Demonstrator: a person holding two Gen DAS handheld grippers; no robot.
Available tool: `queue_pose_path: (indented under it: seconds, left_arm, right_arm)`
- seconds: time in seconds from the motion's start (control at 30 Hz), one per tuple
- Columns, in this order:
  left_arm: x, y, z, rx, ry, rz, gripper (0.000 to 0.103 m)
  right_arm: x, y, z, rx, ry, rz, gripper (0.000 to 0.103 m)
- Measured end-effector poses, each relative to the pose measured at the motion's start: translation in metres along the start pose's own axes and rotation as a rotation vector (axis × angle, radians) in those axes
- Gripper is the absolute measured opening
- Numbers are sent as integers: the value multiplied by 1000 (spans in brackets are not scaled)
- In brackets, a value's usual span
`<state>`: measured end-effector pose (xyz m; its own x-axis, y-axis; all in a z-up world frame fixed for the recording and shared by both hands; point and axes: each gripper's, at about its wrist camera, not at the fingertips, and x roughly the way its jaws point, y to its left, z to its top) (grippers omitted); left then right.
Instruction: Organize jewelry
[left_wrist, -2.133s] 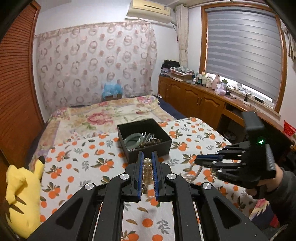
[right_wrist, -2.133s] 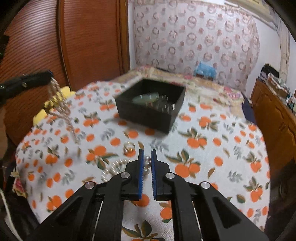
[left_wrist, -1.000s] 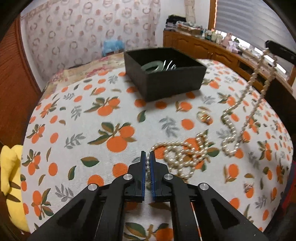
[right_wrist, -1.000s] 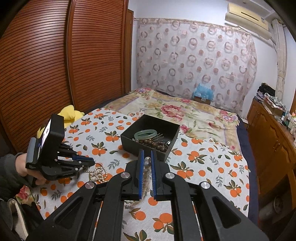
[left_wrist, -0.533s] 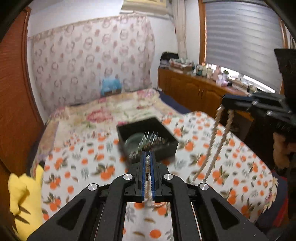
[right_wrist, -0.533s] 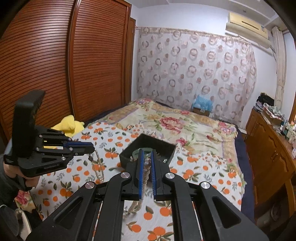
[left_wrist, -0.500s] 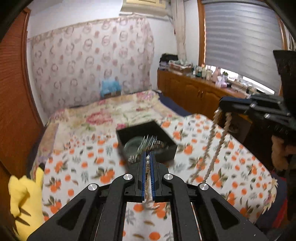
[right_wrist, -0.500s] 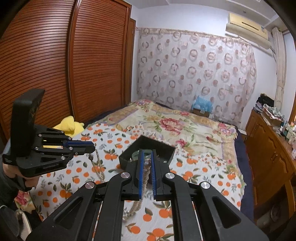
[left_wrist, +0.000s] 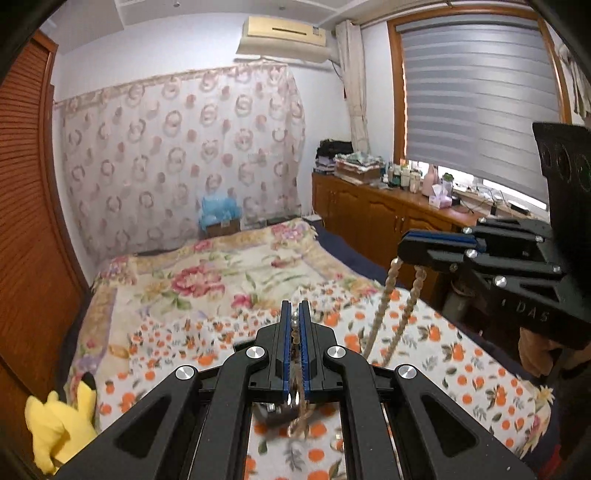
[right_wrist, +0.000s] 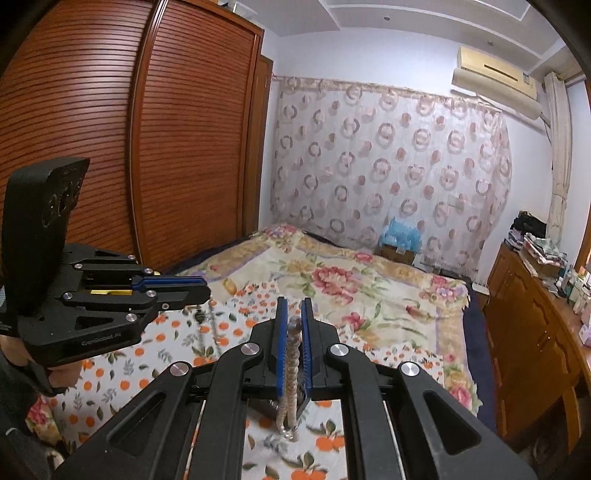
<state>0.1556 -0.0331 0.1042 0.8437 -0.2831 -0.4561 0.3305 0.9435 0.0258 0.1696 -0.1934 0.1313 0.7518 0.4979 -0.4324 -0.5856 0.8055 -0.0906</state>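
Left wrist camera: rides my left tool, raised, facing 12 o'clock over the orange-print bedspread (left_wrist: 443, 354). Right wrist camera: likewise. Shared: bedspread, ring-patterned curtain (right_wrist: 388, 166).

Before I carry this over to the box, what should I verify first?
1. Left tongs shut on the pearl necklace: ok.
2. Right tongs shut on the same pearl necklace: ok.
3. The two strands below the right tongs hang apart, unknotted: ok.
4. Pearl necklace fully off the bedspread: cannot tell, its low part is hidden.
5. Where the box sits: cannot tell, the tongs hide it.
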Motion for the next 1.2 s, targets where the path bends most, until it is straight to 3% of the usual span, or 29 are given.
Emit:
queue_pose_path:
  seconds: [0.2, 0.4, 0.6, 0.87, 1.03, 1.2]
  left_arm:
    - [8, 11, 25, -18, -38, 5, 3]
    - [31, 24, 26, -40, -22, 19, 3]
    - [59, 36, 13, -64, 21, 30, 3]
    - [52, 44, 33, -79, -37, 26, 3]
    - [70, 44, 18, -77, 9, 40, 3]
    - [98, 47, -15, -89, 125, 21, 4]
  right_arm:
    - [13, -8, 20, -5, -28, 10, 8]
    - [30, -18, 33, 8, -44, 22, 8]
    - [58, -22, 21, 10, 13, 31, 8]
    - [91, -24, -1, 35, 77, 38, 9]
    - [104, -25, -13, 44, 104, 40, 9]
    - [120, -22, -35, 65, 156, 56, 9]
